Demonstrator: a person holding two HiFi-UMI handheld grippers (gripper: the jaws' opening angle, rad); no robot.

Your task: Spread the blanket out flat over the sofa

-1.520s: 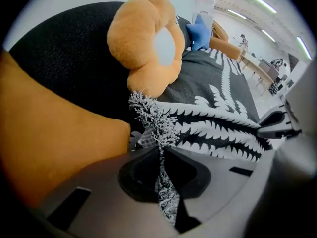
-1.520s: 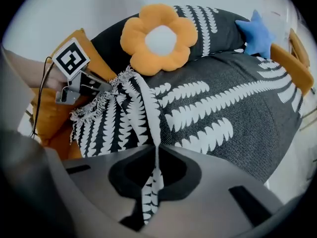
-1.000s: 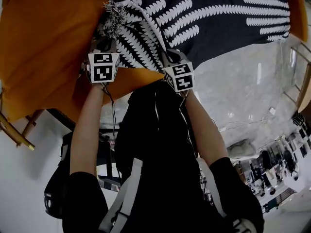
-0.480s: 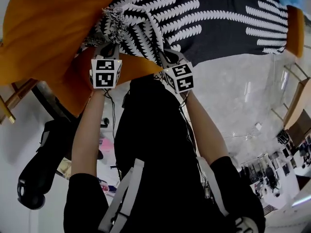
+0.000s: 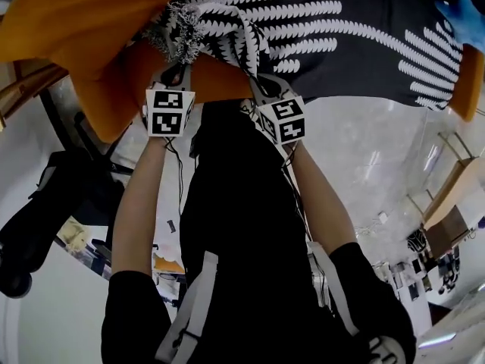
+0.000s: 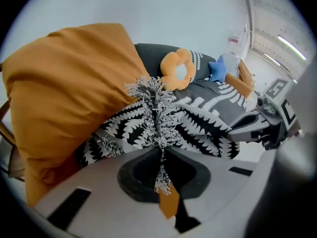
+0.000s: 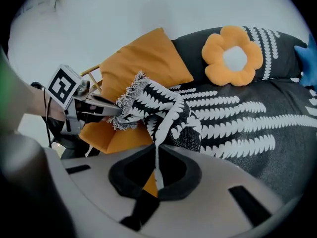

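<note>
Two clenched grips noted. Left gripper [image 6: 161,157]: pinched shut on the fringed corner of the black woven blanket with white fern pattern [image 5: 341,29], lower centre of the left gripper view. Right gripper [image 7: 156,167]: pinched shut on a folded edge of the same blanket, just beside. Remainder draped over the dark grey sofa [image 6: 148,51], upper right of head view, touching the large orange fabric cushion [image 5: 76,21] at upper left. Orange flower-shaped plush cushion [image 7: 233,56] against the backrest.
</note>
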